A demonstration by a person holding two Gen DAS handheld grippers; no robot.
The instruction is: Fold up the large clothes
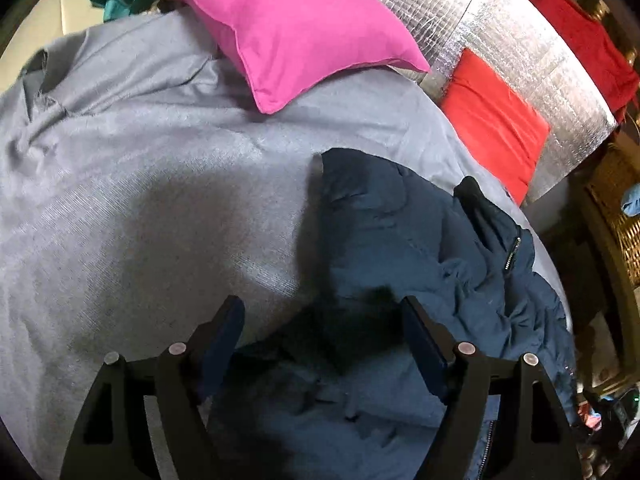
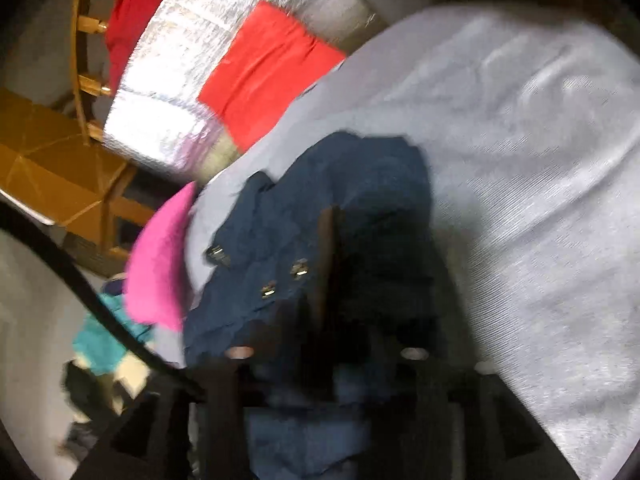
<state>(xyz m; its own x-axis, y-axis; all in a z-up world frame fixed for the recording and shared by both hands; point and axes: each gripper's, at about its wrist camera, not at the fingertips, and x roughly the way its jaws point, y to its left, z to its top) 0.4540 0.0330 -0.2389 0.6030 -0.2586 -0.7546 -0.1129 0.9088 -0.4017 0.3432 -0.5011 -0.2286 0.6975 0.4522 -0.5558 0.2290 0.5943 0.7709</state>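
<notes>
The navy jacket point(image 1: 420, 232) is a padded, wrinkled garment with a metal zipper and small metal snaps; it lies crumpled on the gray sheet point(image 1: 140, 184), a finely ribbed woven fabric covering the bed. A smooth pink pillow point(image 1: 288, 28) with a stitched edge rests on the sheet beyond the jacket. Behind it stand a silver quilted foil panel point(image 1: 532, 64) and a flat red cushion point(image 1: 496, 124). A woven wicker basket point(image 1: 624, 220) is at the right edge; its contents cannot be made out.

The left gripper point(image 1: 324, 320) has its jaws spread wide above the jacket, nothing pinched. The right gripper point(image 2: 332, 344) is blurred; whether its jaws are spread or closed on the jacket cannot be told.
</notes>
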